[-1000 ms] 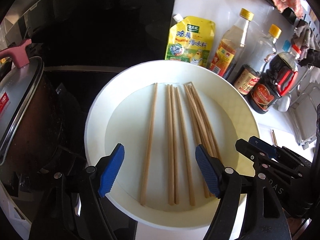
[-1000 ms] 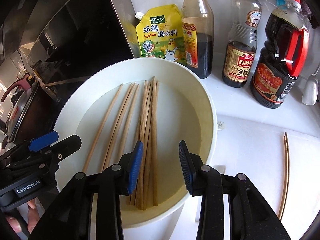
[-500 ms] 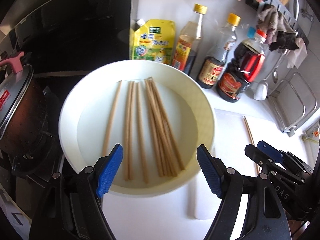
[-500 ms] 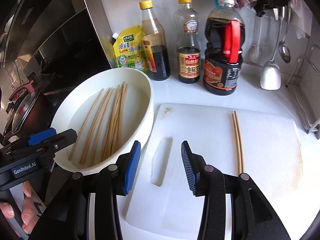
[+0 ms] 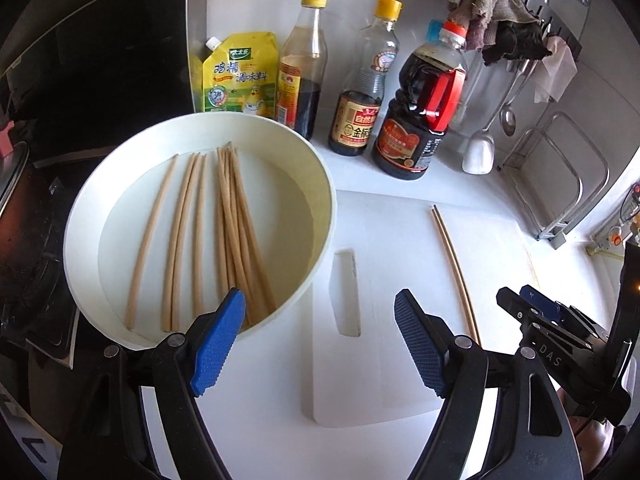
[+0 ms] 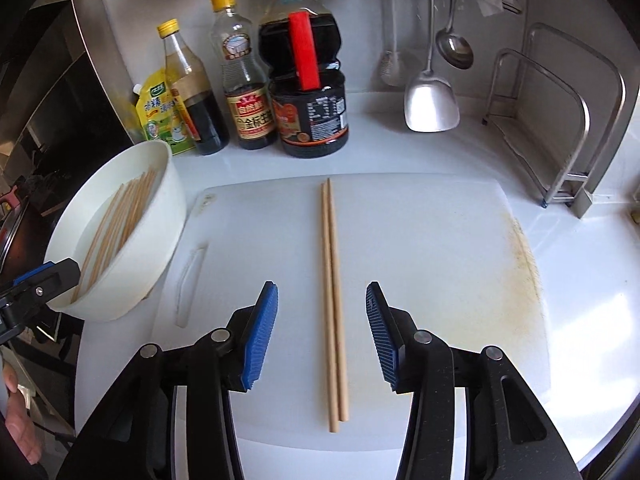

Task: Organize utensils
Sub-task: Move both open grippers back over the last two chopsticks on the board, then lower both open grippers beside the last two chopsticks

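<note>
A white bowl (image 5: pixel 324 184) holds several wooden chopsticks (image 5: pixel 228 232); it also shows at the left of the right wrist view (image 6: pixel 172 184). A pair of chopsticks (image 6: pixel 332 300) lies side by side on the white cutting board (image 6: pixel 420 248), also seen in the left wrist view (image 5: pixel 454 264). My right gripper (image 6: pixel 322 332) is open, its blue pads either side of the pair, above it. My left gripper (image 5: pixel 320 340) is open and empty over the board's left end, beside the bowl's near rim.
Sauce bottles (image 6: pixel 304 80) and a yellow seasoning pouch (image 5: pixel 240 76) line the back wall. A spatula (image 6: pixel 430 100) and ladle hang at the back. A metal rack (image 6: pixel 560 128) stands at the right. A stove and pot (image 5: pixel 16 184) are at the left.
Both grippers have moved right, away from over the bowl. The right one now straddles the pair of chopsticks on the board; the left one is over the board's left end.
</note>
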Demonstrator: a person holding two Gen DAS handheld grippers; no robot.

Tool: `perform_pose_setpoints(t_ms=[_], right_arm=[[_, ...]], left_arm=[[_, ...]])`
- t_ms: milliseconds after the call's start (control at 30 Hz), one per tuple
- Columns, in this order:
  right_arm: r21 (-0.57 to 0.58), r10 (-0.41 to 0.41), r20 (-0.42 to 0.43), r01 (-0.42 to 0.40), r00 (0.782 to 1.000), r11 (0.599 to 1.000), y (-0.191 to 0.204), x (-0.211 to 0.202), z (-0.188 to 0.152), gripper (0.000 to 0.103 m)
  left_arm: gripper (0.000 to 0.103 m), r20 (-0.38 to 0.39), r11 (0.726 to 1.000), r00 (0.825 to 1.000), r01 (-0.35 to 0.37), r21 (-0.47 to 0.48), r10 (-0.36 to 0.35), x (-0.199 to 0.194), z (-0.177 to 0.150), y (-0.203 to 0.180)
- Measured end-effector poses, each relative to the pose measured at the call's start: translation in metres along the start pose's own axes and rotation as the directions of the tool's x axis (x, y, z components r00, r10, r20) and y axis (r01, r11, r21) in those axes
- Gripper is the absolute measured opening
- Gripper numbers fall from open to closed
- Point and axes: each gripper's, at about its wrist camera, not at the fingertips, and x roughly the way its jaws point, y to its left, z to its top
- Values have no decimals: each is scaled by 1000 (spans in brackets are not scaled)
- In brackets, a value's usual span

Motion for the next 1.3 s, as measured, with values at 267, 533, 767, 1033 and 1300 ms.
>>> perform_pose_setpoints(t_ms=[267, 533, 767, 1033, 1300], right_arm=[[5, -9, -29, 9, 1000, 1000, -25, 20, -3, 44], [-30, 12, -58, -14, 998, 999, -30, 47, -1, 44], [-66, 34, -85, -40, 996, 997, -26, 63, -2, 46], [-128, 20, -67, -28, 998, 991, -17, 67, -1, 46], [-216, 6, -60, -19, 998, 976, -5, 72, -1, 45]], left_arm=[[77, -2, 1000, 1000, 25, 16, -25, 9, -8, -30], [77, -36, 1000, 999, 10, 17, -9, 26, -16, -49], [77, -62, 1000, 998, -9, 20, 10, 36, -22, -59], [77, -69, 1000, 997, -26, 13, 27, 41, -23, -62], [77, -67, 999, 997, -34, 12, 35, 45, -24, -66]])
